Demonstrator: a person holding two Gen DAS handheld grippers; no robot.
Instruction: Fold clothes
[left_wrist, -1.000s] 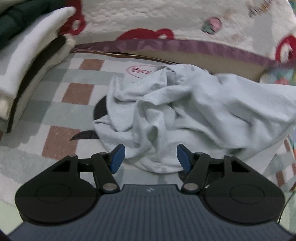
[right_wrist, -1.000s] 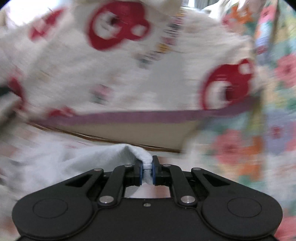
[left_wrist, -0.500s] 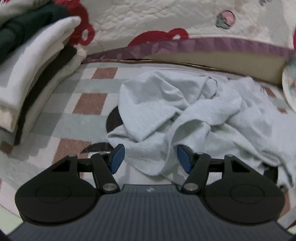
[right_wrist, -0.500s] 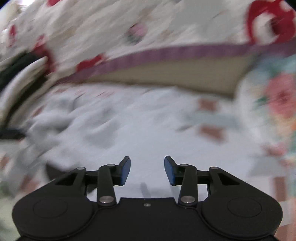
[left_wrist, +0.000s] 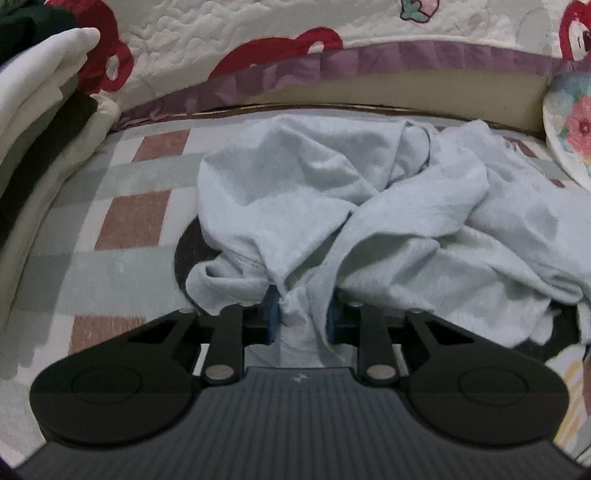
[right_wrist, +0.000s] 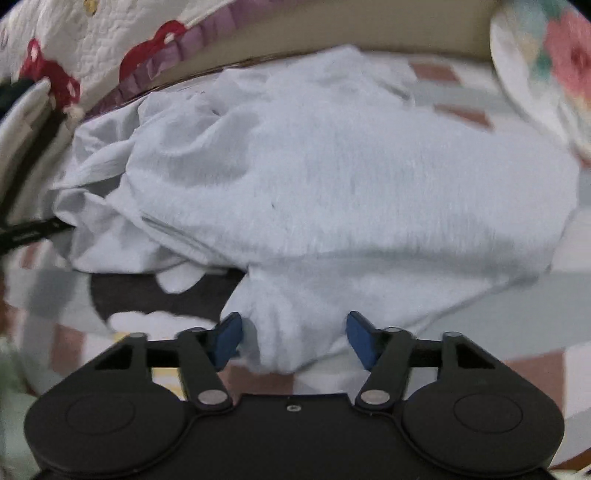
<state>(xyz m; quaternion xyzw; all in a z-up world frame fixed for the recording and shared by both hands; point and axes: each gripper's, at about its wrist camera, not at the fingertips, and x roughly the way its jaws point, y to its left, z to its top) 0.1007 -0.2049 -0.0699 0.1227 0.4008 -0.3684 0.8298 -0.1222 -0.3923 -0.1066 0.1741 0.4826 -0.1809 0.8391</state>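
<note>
A crumpled pale grey-blue garment (left_wrist: 332, 206) lies in a heap on the checked mat (left_wrist: 129, 221). My left gripper (left_wrist: 301, 319) is at its near edge, and its jaws are closing with a bunched fold pinched between the blue pads. In the right wrist view the same garment (right_wrist: 332, 177) fills the middle. My right gripper (right_wrist: 295, 339) points down at its near hem. The jaws are closing but still stand wide, and a flap of cloth lies between the fingertips (right_wrist: 227, 338) without touching them.
A stack of folded white and dark clothes (left_wrist: 37, 122) rises at the left. A quilt with red prints (left_wrist: 258, 44) and a purple border runs along the back. A floral cushion (left_wrist: 572, 122) sits at the right.
The left gripper came down to the garment's near edge and drew its jaws in on a fold. The right gripper let go of the cloth, swung down over the garment and spread its jaws.
</note>
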